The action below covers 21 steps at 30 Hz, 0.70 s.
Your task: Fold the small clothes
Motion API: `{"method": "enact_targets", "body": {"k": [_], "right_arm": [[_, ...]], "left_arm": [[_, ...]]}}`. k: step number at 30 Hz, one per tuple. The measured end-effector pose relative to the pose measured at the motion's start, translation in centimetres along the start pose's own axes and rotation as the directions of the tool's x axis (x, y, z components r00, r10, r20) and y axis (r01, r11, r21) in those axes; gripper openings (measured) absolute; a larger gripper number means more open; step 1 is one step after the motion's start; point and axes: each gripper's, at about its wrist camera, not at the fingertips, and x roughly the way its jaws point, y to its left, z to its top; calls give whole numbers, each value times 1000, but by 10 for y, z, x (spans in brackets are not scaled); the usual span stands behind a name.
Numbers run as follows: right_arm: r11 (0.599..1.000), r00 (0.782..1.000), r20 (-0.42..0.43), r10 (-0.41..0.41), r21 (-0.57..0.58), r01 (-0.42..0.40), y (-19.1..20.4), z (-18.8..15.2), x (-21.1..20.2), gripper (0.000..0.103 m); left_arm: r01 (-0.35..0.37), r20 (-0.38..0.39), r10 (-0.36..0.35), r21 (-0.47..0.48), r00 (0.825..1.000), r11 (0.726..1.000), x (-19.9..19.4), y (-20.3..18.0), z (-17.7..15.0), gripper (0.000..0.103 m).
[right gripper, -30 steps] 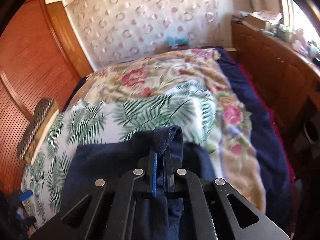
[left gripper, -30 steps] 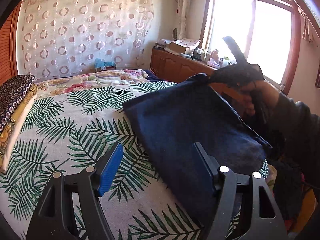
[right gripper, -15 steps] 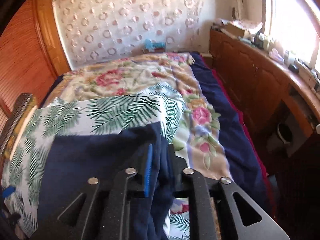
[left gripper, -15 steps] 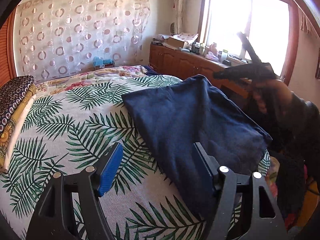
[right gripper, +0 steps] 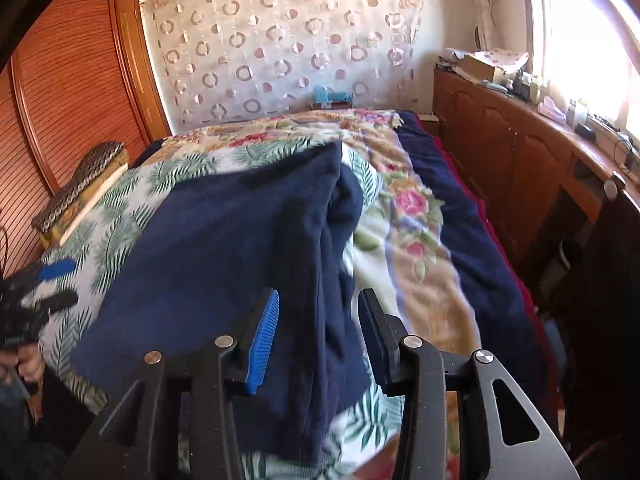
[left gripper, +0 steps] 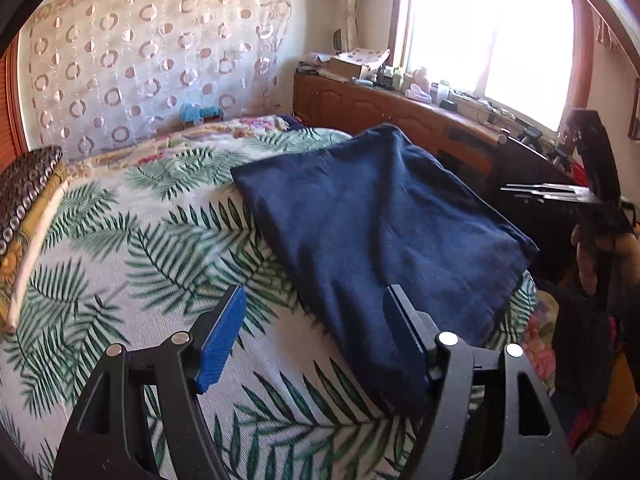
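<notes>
A navy blue garment [left gripper: 380,232] lies folded flat on the palm-leaf sheet [left gripper: 120,240], near the bed's right edge. My left gripper [left gripper: 314,300] stands open just above the sheet, its right finger over the garment's near left border, holding nothing. In the right wrist view the garment [right gripper: 240,248] spreads ahead and to the left. My right gripper [right gripper: 320,300] is opening; the garment's bunched right edge hangs loose between the jaws and the pads do not press on it. The left wrist view shows that right gripper [left gripper: 516,193] off the bed's right side in a hand.
A stack of folded patterned cloth [left gripper: 28,184] sits at the bed's left edge. A floral blanket [right gripper: 420,220] covers the right side. A wooden cabinet [right gripper: 500,140] with clutter runs under the window, and a wooden wardrobe [right gripper: 60,100] stands left.
My right gripper let go of the garment's raised corner, opened and drew back off the bed's right side. The garment dropped flat. The left gripper stayed put and open.
</notes>
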Motion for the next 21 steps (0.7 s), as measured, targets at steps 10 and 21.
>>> {"method": "enact_targets", "body": {"k": [10, 21], "right_arm": [[996, 996, -1, 88, -10, -88, 18, -9, -16, 43], [967, 984, -15, 177, -182, -177, 46, -20, -21, 52]], "left_arm": [[164, -110, -161, 20, 981, 986, -6, -28, -39, 69], [191, -90, -183, 92, 979, 977, -9, -48, -10, 5]]}}
